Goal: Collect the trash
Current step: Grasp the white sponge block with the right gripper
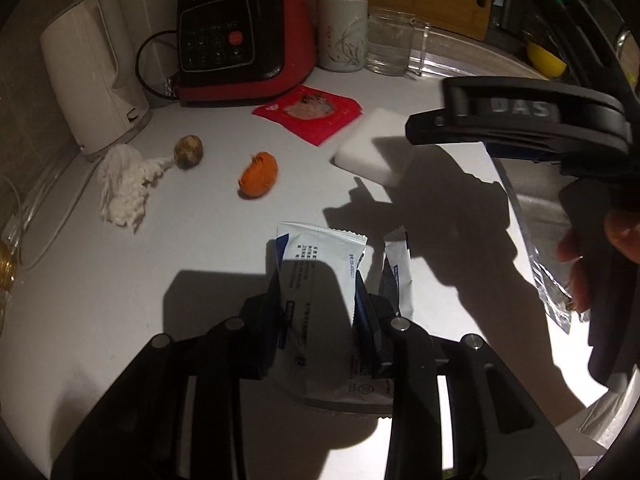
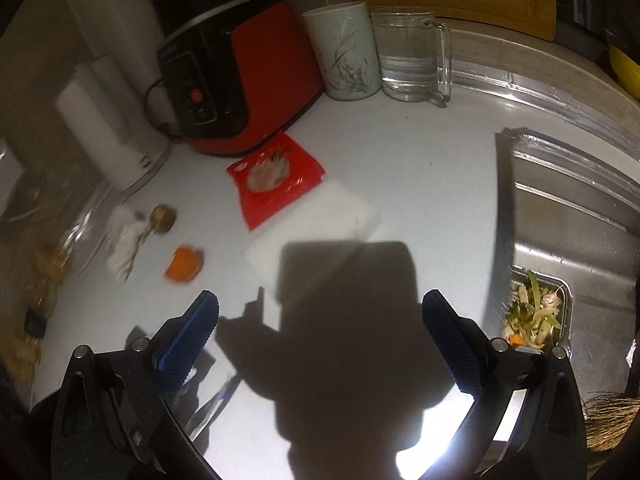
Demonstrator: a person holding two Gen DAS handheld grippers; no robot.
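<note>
My left gripper (image 1: 318, 280) is shut on a white and blue wrapper (image 1: 320, 248), pinched between both pads just above the grey counter. A second strip of the same wrapper (image 1: 396, 272) lies right beside it. Farther back on the counter lie an orange peel (image 1: 259, 174), a brown round scrap (image 1: 189, 151), a crumpled tissue (image 1: 124, 184) and a red packet (image 1: 308, 114). My right gripper (image 2: 320, 300) hangs open and empty over the counter, near a white sponge (image 2: 316, 232). The red packet (image 2: 276, 178) and orange peel (image 2: 185, 268) lie to its left.
A red appliance (image 2: 240, 80), white kettle (image 2: 108, 128), mug (image 2: 344, 52) and glass jug (image 2: 412, 56) line the back. On the right is the steel sink (image 2: 560, 200), with a strainer of food scraps (image 2: 534, 312). A hand (image 1: 620, 232) holds the other tool by a foil wrapper (image 1: 556, 292).
</note>
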